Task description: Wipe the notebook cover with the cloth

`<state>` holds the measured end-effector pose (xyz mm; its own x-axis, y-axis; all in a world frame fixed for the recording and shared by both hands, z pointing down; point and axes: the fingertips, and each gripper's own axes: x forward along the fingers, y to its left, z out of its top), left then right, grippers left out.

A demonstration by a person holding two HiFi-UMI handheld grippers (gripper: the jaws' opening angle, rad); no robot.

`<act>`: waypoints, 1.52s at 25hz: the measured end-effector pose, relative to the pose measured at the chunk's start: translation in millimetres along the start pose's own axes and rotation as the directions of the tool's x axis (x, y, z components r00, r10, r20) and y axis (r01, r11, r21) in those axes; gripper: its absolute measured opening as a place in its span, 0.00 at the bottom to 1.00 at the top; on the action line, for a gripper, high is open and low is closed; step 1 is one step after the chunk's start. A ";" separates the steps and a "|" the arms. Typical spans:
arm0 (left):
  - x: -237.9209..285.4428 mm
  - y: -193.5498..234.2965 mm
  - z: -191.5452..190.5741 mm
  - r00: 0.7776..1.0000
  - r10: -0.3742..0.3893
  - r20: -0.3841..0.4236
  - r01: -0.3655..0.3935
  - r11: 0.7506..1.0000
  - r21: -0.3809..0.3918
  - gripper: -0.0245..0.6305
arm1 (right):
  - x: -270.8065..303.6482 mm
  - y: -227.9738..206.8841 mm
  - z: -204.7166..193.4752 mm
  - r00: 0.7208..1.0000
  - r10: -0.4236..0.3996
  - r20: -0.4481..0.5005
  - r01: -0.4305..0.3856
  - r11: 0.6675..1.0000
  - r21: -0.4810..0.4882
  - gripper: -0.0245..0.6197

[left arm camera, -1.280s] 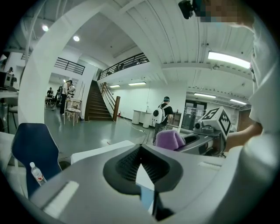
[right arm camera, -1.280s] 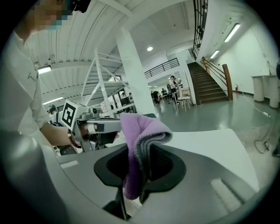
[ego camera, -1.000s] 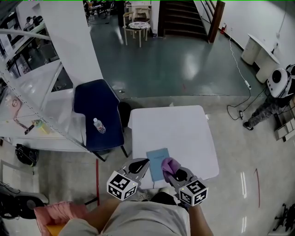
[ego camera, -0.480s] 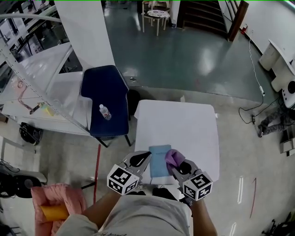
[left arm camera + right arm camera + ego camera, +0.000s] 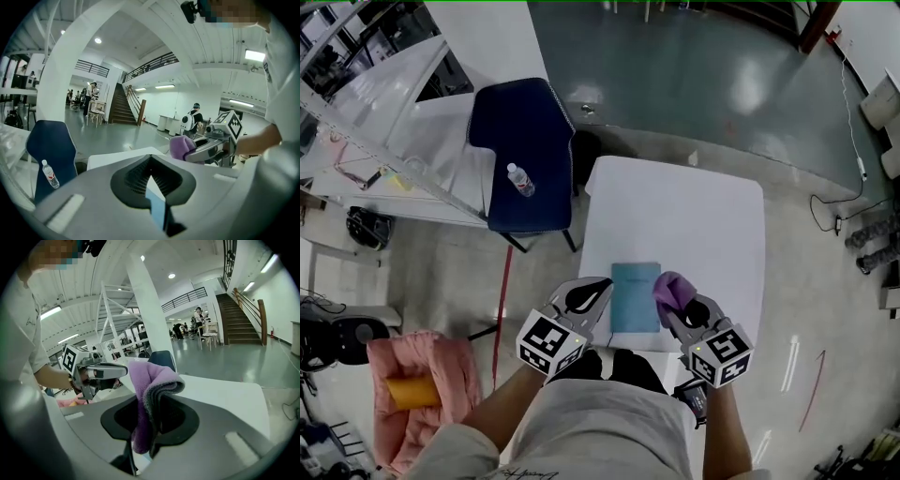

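Notebook [image 5: 635, 298]: blue, flat on the near part of the white table [image 5: 712, 225], between the 2 grippers; looks light and may slide, so pin its left edge.
Left gripper [image 5: 602, 284]: jaws closed, empty.
Right gripper [image 5: 677, 309]: squeezing the cloth.
Cloth [image 5: 667, 286]: purple, soft.

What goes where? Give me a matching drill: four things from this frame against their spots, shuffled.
Things:
1. notebook
2. cloth
3. water bottle
4. orange cylinder

Places:
A. lying on the dark blue chair
B. clamped in the right gripper
C. flat on the white table, between the two grippers
D. on the pink fabric at lower left

Pairs: 1-C, 2-B, 3-A, 4-D
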<state>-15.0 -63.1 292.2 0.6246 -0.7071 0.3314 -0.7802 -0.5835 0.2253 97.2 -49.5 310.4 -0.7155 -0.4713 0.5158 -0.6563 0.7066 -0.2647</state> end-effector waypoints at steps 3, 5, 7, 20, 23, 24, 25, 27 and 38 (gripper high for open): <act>3.5 8.7 -6.6 1.000 0.021 -0.004 -0.021 1.000 -0.012 0.04 | 8.8 -10.3 -7.2 1.000 0.005 -0.025 -0.004 1.000 0.004 0.21; 3.7 13.3 -12.7 1.000 0.031 -0.004 -0.031 0.999 -0.024 0.04 | 14.2 -12.8 -13.0 0.999 0.010 -0.045 -0.010 1.000 0.003 0.21; 6.0 19.5 -17.9 0.999 0.037 -0.003 -0.037 0.998 -0.041 0.04 | 20.3 -16.5 -17.5 0.998 0.006 -0.064 -0.007 1.000 -0.012 0.21; 16.8 51.7 -71.4 0.995 0.085 -0.050 -0.090 0.990 -0.106 0.04 | 63.7 -37.7 -58.6 0.989 0.009 -0.150 -0.013 1.000 -0.026 0.21; 17.0 59.1 -82.8 0.993 0.093 -0.070 -0.100 0.988 -0.114 0.04 | 75.6 -39.1 -68.7 0.984 0.008 -0.177 -0.015 0.999 -0.040 0.21; 18.0 60.4 -86.1 0.993 0.093 -0.076 -0.102 0.988 -0.113 0.04 | 79.2 -40.9 -72.2 0.982 0.004 -0.187 -0.014 0.999 -0.048 0.21; 19.3 61.3 -89.4 0.992 0.094 -0.081 -0.103 0.989 -0.111 0.04 | 82.8 -42.8 -75.6 0.981 0.001 -0.195 -0.013 0.998 -0.058 0.21; 21.8 64.0 -96.0 0.992 0.094 -0.084 -0.103 0.988 -0.114 0.04 | 91.3 -45.3 -80.7 0.977 -0.001 -0.211 -0.017 0.997 -0.082 0.21; 30.7 81.6 -131.4 0.991 0.096 -0.097 -0.111 0.980 -0.164 0.04 | 138.5 -38.7 -103.7 0.941 0.020 -0.337 -0.099 0.970 -0.220 0.21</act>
<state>-63.9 -80.0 441.2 0.5407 -0.7179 0.4385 -0.8396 -0.4280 0.3346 48.3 -87.4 476.6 -0.6056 -0.2517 0.7549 -0.5130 0.8487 -0.1286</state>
